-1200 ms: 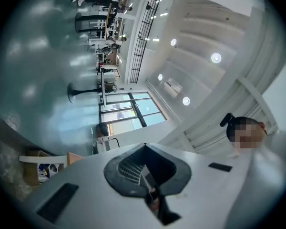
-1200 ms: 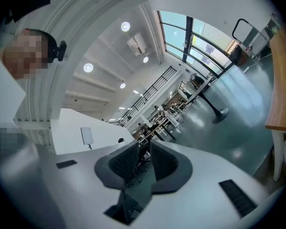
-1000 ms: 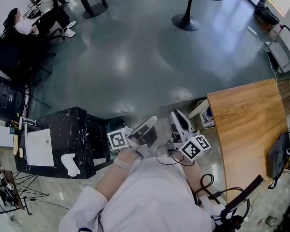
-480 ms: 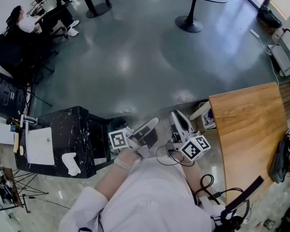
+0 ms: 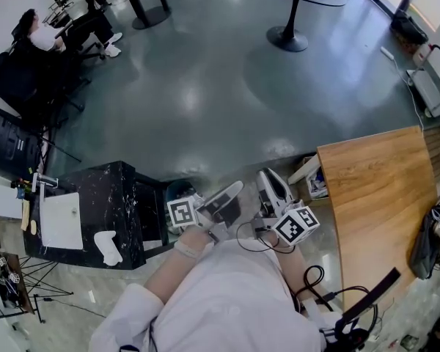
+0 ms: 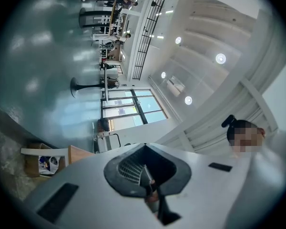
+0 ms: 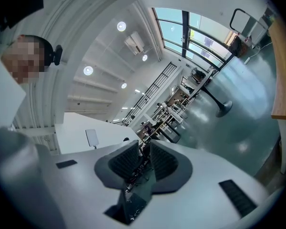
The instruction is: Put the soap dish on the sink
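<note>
In the head view a black marble sink cabinet (image 5: 117, 196) stands at the lower left, with a white basin (image 5: 59, 222) set in its top. A white curved soap dish (image 5: 107, 248) lies on the black counter beside the basin. Both grippers are held close to the person's chest, well right of the cabinet. My left gripper (image 5: 231, 188) is shut and empty, as the left gripper view (image 6: 145, 170) shows, aimed up at windows and ceiling. My right gripper (image 5: 268, 174) is also shut with nothing in it (image 7: 142, 162).
A wooden table (image 5: 374, 189) stands at the right, with a small crate (image 5: 313, 181) at its near corner. A round pedestal table (image 5: 287, 34) is far ahead. A seated person (image 5: 29, 35) and chairs are at the upper left. Cables (image 5: 315, 277) trail on the floor.
</note>
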